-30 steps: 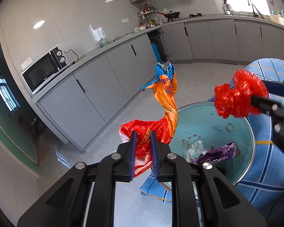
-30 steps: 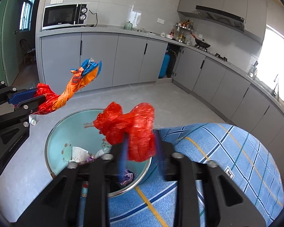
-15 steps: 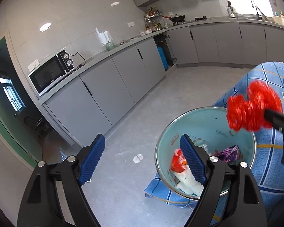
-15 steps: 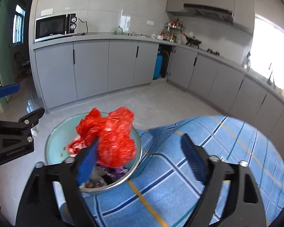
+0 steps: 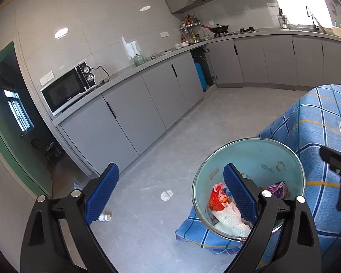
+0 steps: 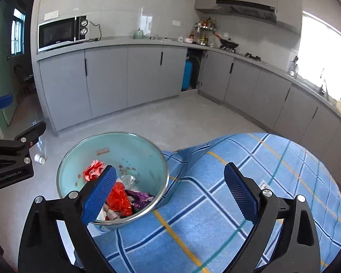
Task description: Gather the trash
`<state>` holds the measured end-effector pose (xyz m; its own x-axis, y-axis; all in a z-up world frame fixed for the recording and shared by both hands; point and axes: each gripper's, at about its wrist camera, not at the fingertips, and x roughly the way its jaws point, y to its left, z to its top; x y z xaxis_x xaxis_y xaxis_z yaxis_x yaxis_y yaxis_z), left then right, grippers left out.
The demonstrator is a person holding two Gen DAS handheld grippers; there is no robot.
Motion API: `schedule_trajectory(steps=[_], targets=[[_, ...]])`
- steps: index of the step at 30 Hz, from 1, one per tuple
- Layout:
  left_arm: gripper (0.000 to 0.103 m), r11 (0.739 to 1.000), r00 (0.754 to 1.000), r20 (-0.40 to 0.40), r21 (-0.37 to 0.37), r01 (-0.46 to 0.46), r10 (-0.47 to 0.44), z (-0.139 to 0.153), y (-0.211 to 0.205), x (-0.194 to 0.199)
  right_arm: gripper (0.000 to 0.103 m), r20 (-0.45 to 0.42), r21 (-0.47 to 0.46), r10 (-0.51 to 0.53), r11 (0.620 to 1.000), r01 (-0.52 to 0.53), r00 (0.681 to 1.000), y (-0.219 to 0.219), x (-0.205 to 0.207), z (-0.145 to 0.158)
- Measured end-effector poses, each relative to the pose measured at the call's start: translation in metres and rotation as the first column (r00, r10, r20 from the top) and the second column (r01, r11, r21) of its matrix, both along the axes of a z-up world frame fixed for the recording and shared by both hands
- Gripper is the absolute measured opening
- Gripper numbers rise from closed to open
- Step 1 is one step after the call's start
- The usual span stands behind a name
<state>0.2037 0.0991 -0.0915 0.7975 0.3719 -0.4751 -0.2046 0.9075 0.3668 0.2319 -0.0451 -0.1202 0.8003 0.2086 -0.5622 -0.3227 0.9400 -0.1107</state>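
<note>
Hovering over the bin point(image 6: 112, 144), we have left gripper point(image 5: 170, 191) jaws still widening, empty; right gripper point(image 6: 171, 187) jaws wide, empty; trash point(image 6: 119, 198) inside.

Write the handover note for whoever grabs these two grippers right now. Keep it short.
Left gripper: jaws opening, nothing between them.
Right gripper: wide open, empty, above the blue checked cloth.
Trash bin: beside the cloth, holding the red plastic bag, red-orange wrapper, purple wrapper and white paper.
Done: both held pieces are in the bin.
Left: a small white bottle lies on the floor near the bin; probably next.
</note>
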Motion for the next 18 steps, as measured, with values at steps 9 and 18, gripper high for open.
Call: schedule_trajectory(steps=[9, 18], targets=[[0.097, 0.996, 0.996, 0.069, -0.061, 0.059, -0.055, 0.026, -0.017, -0.023, 0.094, 0.148, 0.057, -0.066, 0.997, 0.058, 0.987, -0.029, -0.044, 0.031], [0.097, 0.993, 0.991, 0.103, -0.062, 0.098, -0.092, 0.037, -0.031, -0.037, 0.094, 0.185, 0.08, -0.1, 0.993, 0.086, 0.978, -0.048, -0.058, 0.046]])
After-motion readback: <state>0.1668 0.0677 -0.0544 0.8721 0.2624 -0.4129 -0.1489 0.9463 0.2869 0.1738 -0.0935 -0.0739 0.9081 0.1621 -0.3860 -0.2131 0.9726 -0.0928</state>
